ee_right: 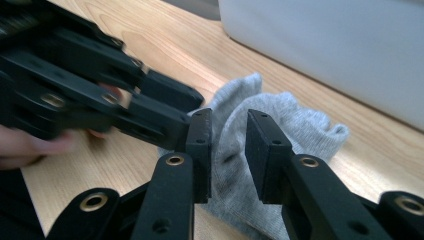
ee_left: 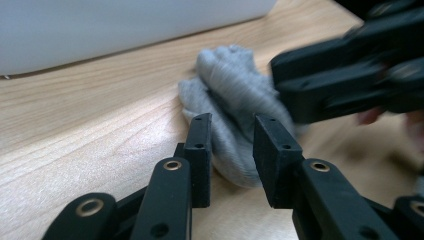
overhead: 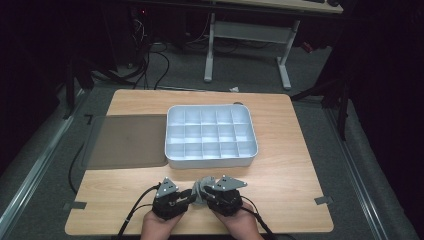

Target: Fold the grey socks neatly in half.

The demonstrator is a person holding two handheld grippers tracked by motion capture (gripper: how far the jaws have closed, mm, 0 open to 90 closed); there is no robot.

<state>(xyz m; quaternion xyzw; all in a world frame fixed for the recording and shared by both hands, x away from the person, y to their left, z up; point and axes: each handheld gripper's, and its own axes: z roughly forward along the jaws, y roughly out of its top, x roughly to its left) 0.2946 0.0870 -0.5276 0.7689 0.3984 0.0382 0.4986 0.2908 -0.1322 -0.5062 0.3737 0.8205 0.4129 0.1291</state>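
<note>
Grey sock (overhead: 199, 191) bunched at table's (overhead: 280, 150) 6 o'clock edge, both tongs, left (overhead: 189, 196) & right (overhead: 204, 194), part-open astride it w/o pinching; tray (overhead: 212, 161) at 12 o'clock unfilled, so sorting's barely begun.

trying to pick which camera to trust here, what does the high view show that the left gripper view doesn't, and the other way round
The high view alone takes in the whole wooden table, the grid of compartments inside the white tray, the dark mat left of it, both hands and the floor around.

The left gripper view alone gives the close look: the grey cloth lies bunched on the wood and runs between the left gripper jaws, with gaps at the pads.

Both show the cloth, the tray's side wall, the tabletop and the right gripper reaching the cloth.
</note>
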